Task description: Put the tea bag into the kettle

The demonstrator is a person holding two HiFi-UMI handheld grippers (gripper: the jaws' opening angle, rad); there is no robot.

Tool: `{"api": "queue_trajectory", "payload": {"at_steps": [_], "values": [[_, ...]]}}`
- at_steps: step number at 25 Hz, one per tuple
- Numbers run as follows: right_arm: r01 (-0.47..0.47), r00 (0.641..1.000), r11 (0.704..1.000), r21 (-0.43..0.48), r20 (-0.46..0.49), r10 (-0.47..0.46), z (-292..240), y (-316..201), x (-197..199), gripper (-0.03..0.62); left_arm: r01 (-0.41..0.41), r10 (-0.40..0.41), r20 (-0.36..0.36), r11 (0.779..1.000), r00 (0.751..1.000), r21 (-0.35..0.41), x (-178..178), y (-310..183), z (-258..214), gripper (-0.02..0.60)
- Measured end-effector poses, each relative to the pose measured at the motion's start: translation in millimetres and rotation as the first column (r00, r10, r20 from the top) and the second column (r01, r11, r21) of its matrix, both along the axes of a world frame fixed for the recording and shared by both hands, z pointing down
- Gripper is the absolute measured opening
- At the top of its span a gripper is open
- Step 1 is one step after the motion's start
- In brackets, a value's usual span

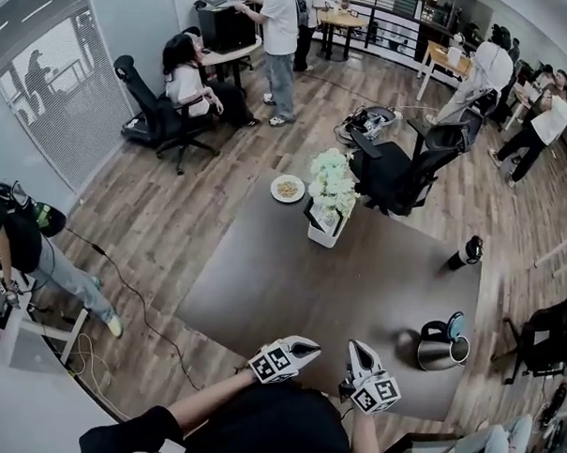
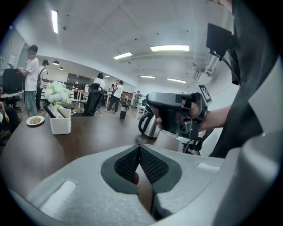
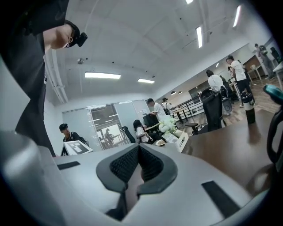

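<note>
Left tongs [image 1: 313, 345] and right tongs [image 1: 355, 347] are clenched empty, the kettle [image 1: 439, 353] cut off in the right gripper view.

Around you is a wood-plank floor [image 1: 171, 225]; a dark table [image 1: 290, 287] stands ahead, a black office chair [image 1: 403, 170] behind it, long ceiling lamps [image 2: 169, 48] above.

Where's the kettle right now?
In the head view the kettle sits near the table's right front corner, just right of the right gripper.
</note>
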State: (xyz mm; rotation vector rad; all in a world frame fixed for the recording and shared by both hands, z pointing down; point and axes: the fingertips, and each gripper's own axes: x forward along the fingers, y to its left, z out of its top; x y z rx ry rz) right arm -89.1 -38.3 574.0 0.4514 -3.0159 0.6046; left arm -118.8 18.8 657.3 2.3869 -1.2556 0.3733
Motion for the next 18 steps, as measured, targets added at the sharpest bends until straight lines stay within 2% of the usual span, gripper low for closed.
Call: {"api": "queue_trajectory", "payload": {"at_steps": [5,13,18], "values": [[0.046,0.999,0.999,-0.026,-0.015,-0.046,23.4,30.7,-35.4,0.006,0.005,-0.005,-0.002,1.000,1.000,0.005,-34.1,10.1,15.4,0.002],[0.054,0.998,0.997,-0.059,-0.037,-0.057,45.2,59.4,-91.7,0.006,0.024,-0.024,-0.014,1.000,1.000,0.016,-98.1,22.5,20.3,0.002],[0.056,0.998,0.996,-0.064,-0.034,-0.058,53.6,62.7,-117.4,0.006,0.015,-0.015,-0.006,1.000,1.000,0.010,-118.6,26.4,29.5,0.002]]}}
